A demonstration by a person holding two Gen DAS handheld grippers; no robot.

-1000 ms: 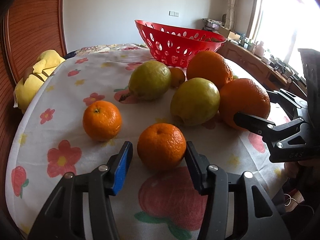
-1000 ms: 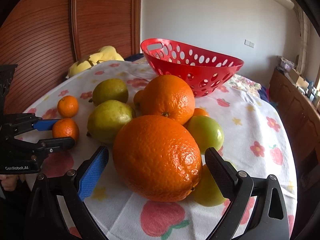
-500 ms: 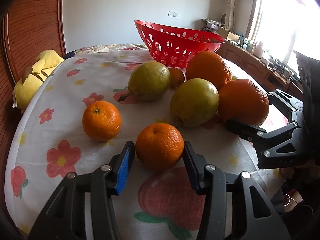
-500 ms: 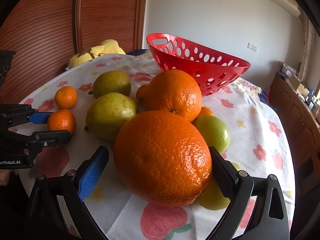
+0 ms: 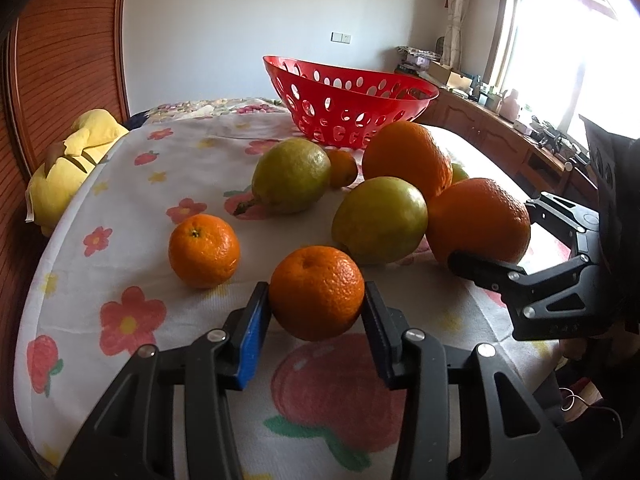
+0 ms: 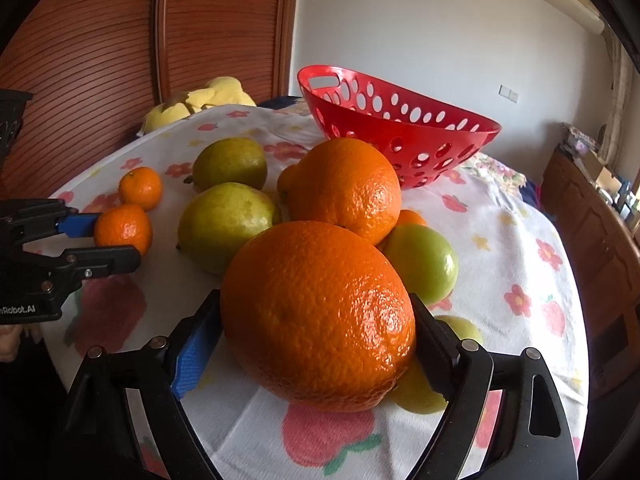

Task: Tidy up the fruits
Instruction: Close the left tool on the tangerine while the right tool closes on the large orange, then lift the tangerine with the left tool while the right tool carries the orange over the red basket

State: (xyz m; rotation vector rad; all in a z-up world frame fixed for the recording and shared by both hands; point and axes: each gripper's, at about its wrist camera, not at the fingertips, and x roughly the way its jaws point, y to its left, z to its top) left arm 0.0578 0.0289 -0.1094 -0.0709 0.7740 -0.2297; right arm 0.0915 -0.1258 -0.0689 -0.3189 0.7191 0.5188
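Observation:
My left gripper [image 5: 316, 324] is shut on a small mandarin [image 5: 316, 292], seen from the right wrist view too [image 6: 124, 228]. My right gripper [image 6: 316, 348] is shut on a big orange [image 6: 318, 316], which shows in the left wrist view [image 5: 478, 220]. A second mandarin [image 5: 204, 250], two yellow-green pears [image 5: 380, 220] [image 5: 292, 176], another big orange [image 5: 408, 158] and green apples [image 6: 420, 264] lie on the flowered cloth. The red perforated basket [image 5: 348, 104] stands empty at the back.
A yellow plush toy [image 5: 68, 164] lies at the table's far left edge by a wooden wall. A wooden sideboard [image 5: 520, 140] with clutter runs along the right under a window. The round table's edge [image 6: 580, 320] drops off on the right.
Both grippers have closed: the left on the small mandarin, the right on the big orange. The right gripper has also moved in closer to its orange.

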